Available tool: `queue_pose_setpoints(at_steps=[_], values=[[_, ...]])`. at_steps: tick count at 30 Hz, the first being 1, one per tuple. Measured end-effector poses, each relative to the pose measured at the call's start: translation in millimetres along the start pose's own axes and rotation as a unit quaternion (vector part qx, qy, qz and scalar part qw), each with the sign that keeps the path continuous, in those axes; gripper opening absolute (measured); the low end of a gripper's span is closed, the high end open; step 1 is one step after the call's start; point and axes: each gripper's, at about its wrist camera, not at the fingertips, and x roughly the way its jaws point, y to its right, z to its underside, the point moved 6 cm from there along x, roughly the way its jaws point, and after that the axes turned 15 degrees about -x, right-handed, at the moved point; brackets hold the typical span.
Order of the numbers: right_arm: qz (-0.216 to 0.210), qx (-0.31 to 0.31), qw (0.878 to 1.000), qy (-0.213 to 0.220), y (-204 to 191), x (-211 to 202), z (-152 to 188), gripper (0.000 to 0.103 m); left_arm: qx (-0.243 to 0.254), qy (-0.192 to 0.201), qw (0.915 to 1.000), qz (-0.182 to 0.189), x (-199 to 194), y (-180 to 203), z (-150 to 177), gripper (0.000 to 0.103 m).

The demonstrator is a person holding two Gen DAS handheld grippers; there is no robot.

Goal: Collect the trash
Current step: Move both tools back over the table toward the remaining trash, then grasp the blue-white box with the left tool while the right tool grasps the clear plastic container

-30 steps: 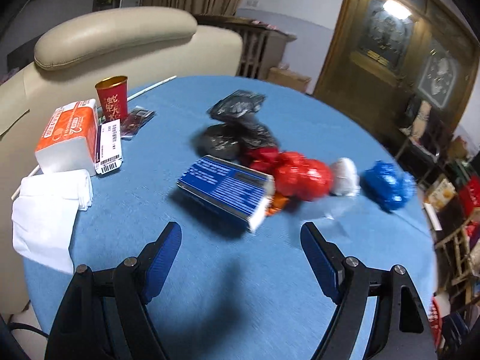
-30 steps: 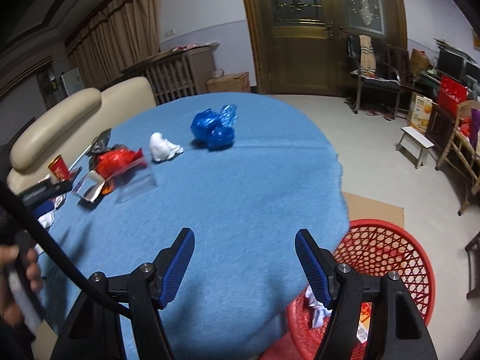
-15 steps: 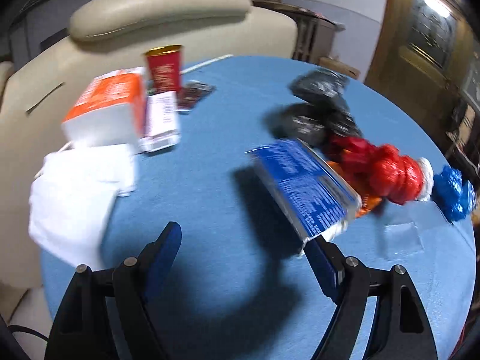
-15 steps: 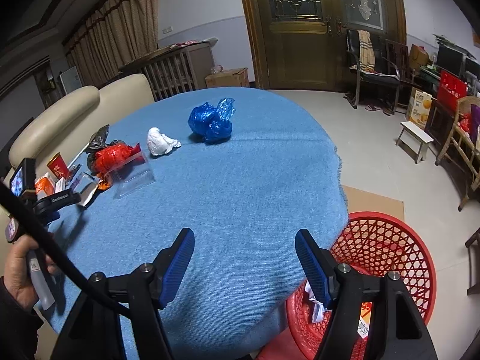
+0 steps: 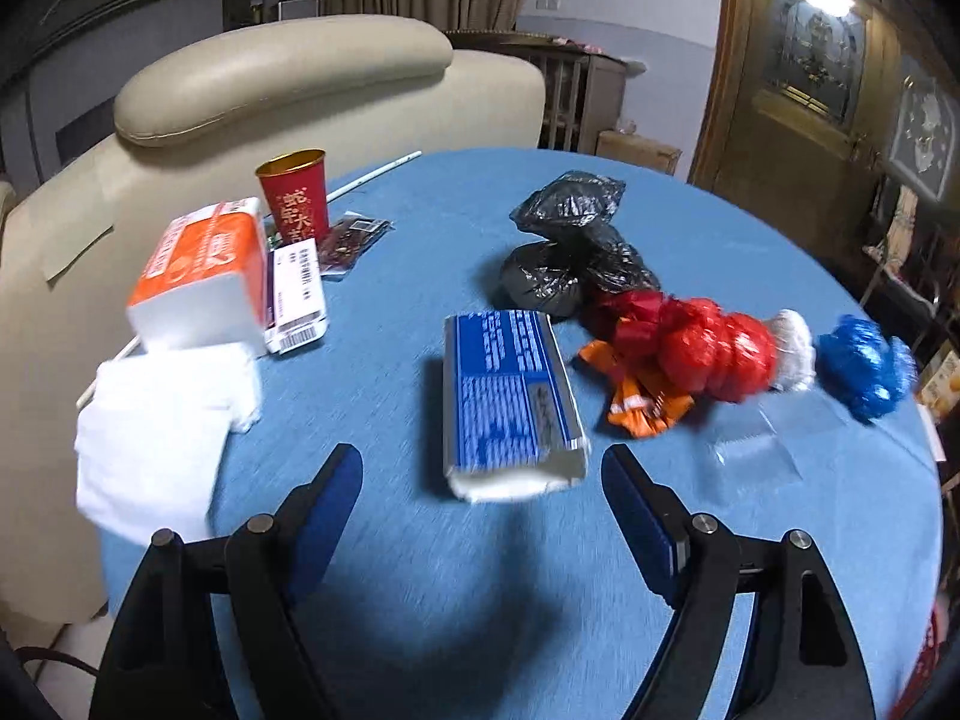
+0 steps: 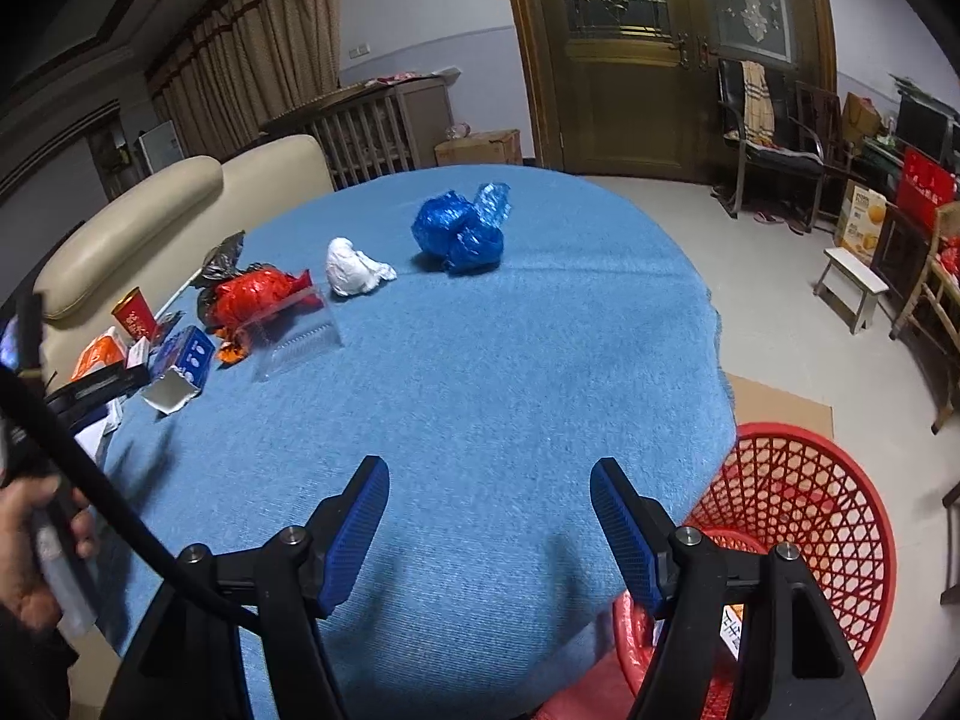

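A blue box (image 5: 510,396) lies on the round blue-clothed table (image 5: 480,570), its white open end toward my left gripper (image 5: 483,468), which stands open just short of it with nothing between the fingers. Behind the box lie black bags (image 5: 570,252), a red bag (image 5: 696,342), an orange wrapper (image 5: 642,402), a white wad (image 5: 792,342), a blue bag (image 5: 864,366) and a clear plastic piece (image 5: 756,444). My right gripper (image 6: 489,474) hovers open and empty over the near table edge. The red mesh basket (image 6: 804,516) stands on the floor at its right. The blue bag (image 6: 462,234) lies far ahead.
At the left are an orange tissue pack (image 5: 204,264), a red cup (image 5: 294,192), a white labelled box (image 5: 297,294) and white tissues (image 5: 156,432). A beige sofa (image 5: 270,78) backs the table. A person's hand (image 6: 36,546) holds the left gripper's handle. Chairs and a stool (image 6: 852,282) stand at the right.
The left gripper has swung and edged closer, so the blue box now sits centred just ahead of its fingers. The right gripper has stayed still.
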Motion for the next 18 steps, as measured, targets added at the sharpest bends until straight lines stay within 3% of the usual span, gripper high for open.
queue_pose_setpoints(at_steps=[3,10,18], values=[[-0.006,-0.010,1.000,0.003,-7,0,-8,0.073,0.012,0.001,0.9996,-0.024,18,5,-5,0.082],[-0.033,-0.047,0.998,0.001,-40,21,-35,0.073,0.028,-0.008,0.9991,-0.030,40,8,-9,0.082],[-0.057,-0.078,0.995,0.000,-74,48,-65,0.073,0.008,-0.012,0.9999,0.006,30,-9,-8,0.082]])
